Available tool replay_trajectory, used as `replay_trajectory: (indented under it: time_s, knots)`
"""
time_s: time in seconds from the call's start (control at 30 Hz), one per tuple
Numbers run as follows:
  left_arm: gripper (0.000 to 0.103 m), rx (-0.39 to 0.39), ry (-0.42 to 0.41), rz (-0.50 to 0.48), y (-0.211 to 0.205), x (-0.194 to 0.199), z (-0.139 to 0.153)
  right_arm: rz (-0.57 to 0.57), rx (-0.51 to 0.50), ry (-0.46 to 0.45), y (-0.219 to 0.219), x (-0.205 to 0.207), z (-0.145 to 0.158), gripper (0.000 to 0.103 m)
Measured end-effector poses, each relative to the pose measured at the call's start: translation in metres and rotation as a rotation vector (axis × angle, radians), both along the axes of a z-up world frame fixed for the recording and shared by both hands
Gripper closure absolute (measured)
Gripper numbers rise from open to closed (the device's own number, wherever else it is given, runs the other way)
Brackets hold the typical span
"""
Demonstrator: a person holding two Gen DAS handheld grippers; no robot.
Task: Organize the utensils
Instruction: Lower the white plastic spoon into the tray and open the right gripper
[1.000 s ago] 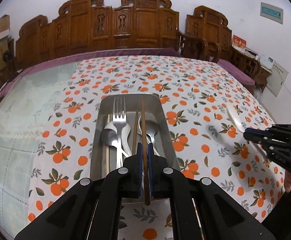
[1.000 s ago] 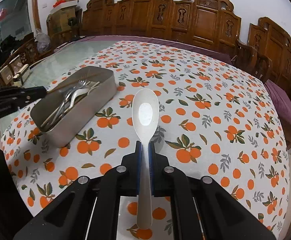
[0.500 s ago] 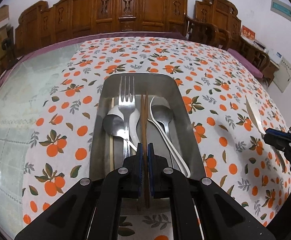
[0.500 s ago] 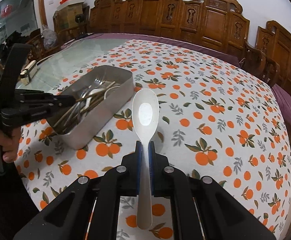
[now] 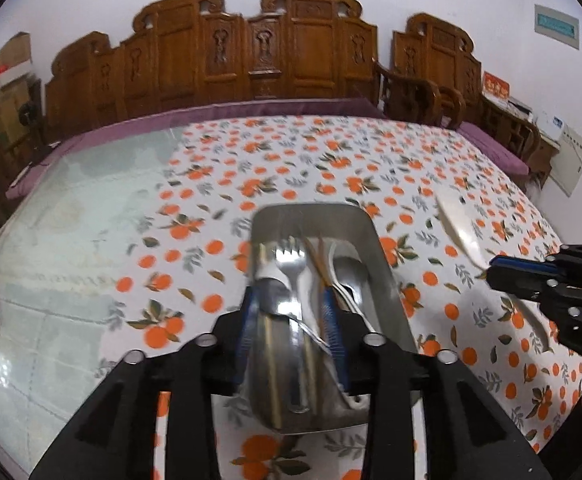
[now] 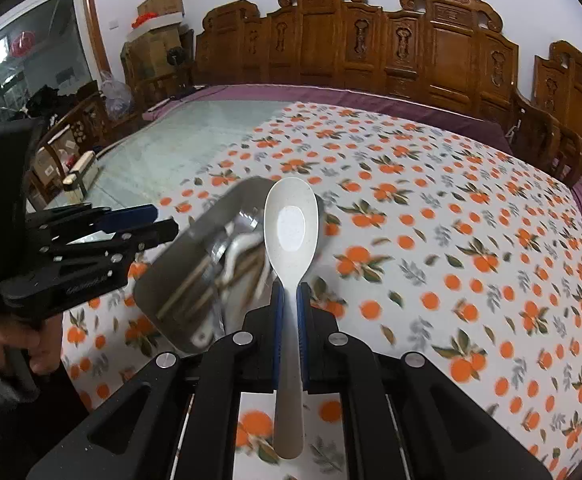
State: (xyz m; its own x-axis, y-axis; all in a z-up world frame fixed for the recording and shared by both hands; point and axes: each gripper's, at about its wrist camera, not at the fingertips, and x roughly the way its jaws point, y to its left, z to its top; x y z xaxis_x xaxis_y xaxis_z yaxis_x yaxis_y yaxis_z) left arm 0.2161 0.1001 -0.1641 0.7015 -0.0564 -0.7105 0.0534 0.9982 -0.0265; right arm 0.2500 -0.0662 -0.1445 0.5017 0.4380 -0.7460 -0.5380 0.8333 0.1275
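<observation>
A steel tray [image 5: 383,264] on the orange-print tablecloth holds a fork [image 5: 291,264], metal spoons, a white spoon and brown chopsticks [image 5: 315,258]. My left gripper [image 5: 291,316] is open and empty just above the tray's near end; the chopsticks lie in the tray. It also shows in the right wrist view [image 6: 147,220]. My right gripper [image 6: 290,300] is shut on a white spoon [image 6: 291,228], bowl forward, held above the tray [image 6: 227,204]. The right gripper [image 5: 503,272] and the spoon [image 5: 457,220] also show in the left wrist view.
The tablecloth [image 6: 451,220] covers the right part of a glass-topped table [image 5: 71,220]. Carved wooden chairs [image 5: 291,48] line the far edge. A person's hand [image 6: 7,344] holds the left gripper's handle.
My left gripper has opened and let go of the chopstick, which now lies in the tray. My right gripper has carried the white spoon left, over the tray.
</observation>
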Motion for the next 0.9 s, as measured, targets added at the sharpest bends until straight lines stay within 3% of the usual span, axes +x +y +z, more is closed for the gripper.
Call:
replay_trajectory:
  time_s: [0.07,0.13,0.2,0.37,0.43,0.5,0.9]
  knots:
    - [0.058,-0.006,-0.011,0.012,0.008,-0.001,0.005,0.002,0.015,0.002,0.011,0.004,0.002,0.095]
    - [0.042,-0.001,-0.021,0.032,0.015,-0.003,0.010,0.003,0.030,0.007,0.020,0.008,0.003,0.095]
    - [0.041,0.003,-0.030,0.044,0.022,-0.004,0.014,0.003,0.041,0.012,0.028,0.013,0.002,0.095]
    - [0.028,-0.024,-0.043,0.065,0.036,-0.005,0.020,-0.001,0.058,0.023,0.045,0.022,-0.003,0.095]
    - [0.016,-0.020,-0.051,0.074,0.039,-0.006,0.022,-0.005,0.062,0.029,0.050,0.025,-0.005,0.095]
    - [0.012,-0.021,-0.057,0.086,0.043,-0.006,0.022,-0.011,0.071,0.035,0.055,0.029,-0.009,0.095]
    - [0.009,-0.040,-0.052,0.132,0.063,-0.005,0.022,-0.024,0.084,0.073,0.081,0.045,-0.031,0.095]
